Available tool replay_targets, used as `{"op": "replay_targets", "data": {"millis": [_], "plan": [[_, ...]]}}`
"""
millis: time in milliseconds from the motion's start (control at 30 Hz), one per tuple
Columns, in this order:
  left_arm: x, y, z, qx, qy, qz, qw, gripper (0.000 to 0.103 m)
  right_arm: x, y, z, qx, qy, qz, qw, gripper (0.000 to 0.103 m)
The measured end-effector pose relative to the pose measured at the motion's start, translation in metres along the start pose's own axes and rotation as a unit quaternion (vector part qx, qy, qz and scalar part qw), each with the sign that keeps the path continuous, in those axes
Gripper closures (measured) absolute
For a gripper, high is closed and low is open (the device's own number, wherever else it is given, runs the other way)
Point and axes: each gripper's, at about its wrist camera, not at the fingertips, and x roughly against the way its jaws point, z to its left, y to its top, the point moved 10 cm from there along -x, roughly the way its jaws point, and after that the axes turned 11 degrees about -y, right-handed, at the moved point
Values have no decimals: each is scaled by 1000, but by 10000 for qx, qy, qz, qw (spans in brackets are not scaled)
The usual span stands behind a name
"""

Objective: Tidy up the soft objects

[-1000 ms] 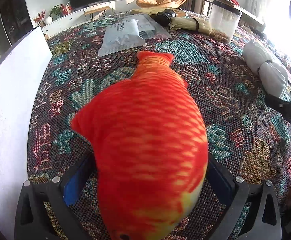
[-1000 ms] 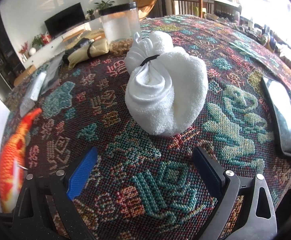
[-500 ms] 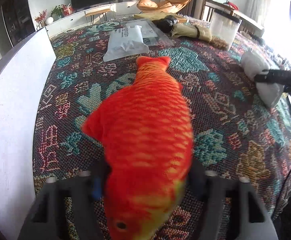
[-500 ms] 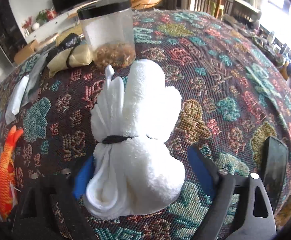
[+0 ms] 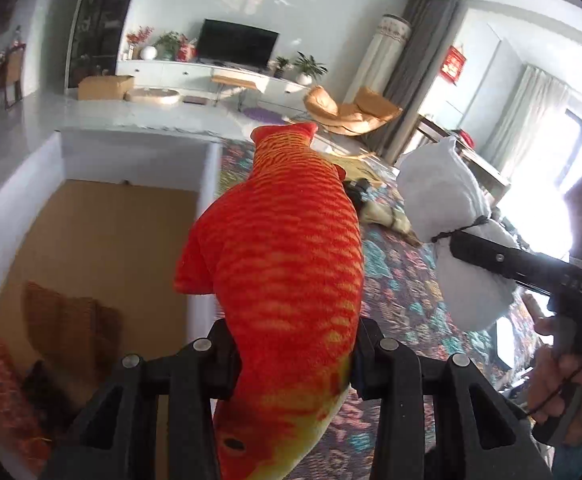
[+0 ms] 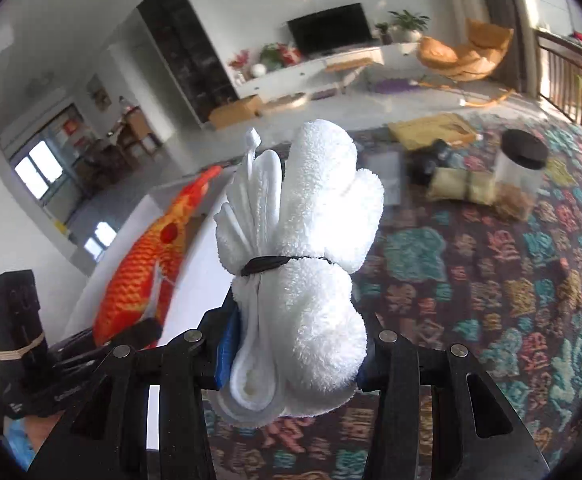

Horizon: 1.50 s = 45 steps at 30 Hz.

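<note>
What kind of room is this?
Probably a living room at home: a television on a long white cabinet, potted plants, and an orange lounge chair by curtained windows.

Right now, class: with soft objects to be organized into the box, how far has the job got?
Done: something reddish and something dark already lie in the white box. In hand: the left gripper holds the fish plush and the right gripper holds the tied white towel, both lifted. Left: placing both; the yellowish bundle waits on the table.
</note>
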Motion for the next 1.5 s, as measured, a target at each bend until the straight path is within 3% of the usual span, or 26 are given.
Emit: {"op": "replay_targets", "data": {"millis": [33,100,167,200,267,333,467,600,667,733,833,933,1033,1133,1333,1400,1500], "plan": [[17,3,20,29,275,-66,9996,61,-1,0,34,141,289,30,9995,55],[46,3,65,108,945,-133,9954,46,-6,-5,99,368,850,172,9956,54],[68,-7,111,223,1650,-101,9860,6,-17,-18,154,560,1292,354,9894,47],[76,-13,133,318,1934,-67,9806,2,-26,-26,176,631,1460,461,9862,35],[87,-29,167,519,2344,33,9708,2,-48,-47,206,727,1716,838,9789,21],[92,-41,191,746,2602,69,9626,2,-68,-62,208,652,1645,1144,9776,21],[91,-42,187,817,2540,-198,9635,2,-67,-56,154,489,1272,736,9879,21],[70,-25,140,444,2006,-316,9782,2,-67,-40,60,528,-2,103,9986,19],[54,-15,102,186,1602,-366,9862,2,-80,-48,0,518,-887,59,9947,19],[37,-9,58,-86,1137,-280,9931,2,-93,-63,-61,439,-1775,226,9829,19],[0,-17,-1,-395,500,97,9979,2,-107,-85,-131,214,-2454,544,9677,19],[-47,-42,-41,-485,72,600,9970,2,-107,-100,-169,51,-2751,624,9594,19],[-91,-73,-62,-451,23,977,9942,2,-96,-110,-187,-70,-2869,580,9562,19],[-135,-89,-53,-493,354,1176,9912,2,-95,-117,-198,-275,-2817,584,9573,19],[-199,-89,-27,-773,942,1262,9845,2,-96,-114,-206,-370,-2862,496,9562,15],[-214,-93,-20,-847,1064,1386,9810,1,-98,-112,-208,-400,-2856,481,9563,14],[-216,-89,-20,-964,1060,1267,9815,0,-100,-111,-209,-391,-2869,464,9560,13]]}}
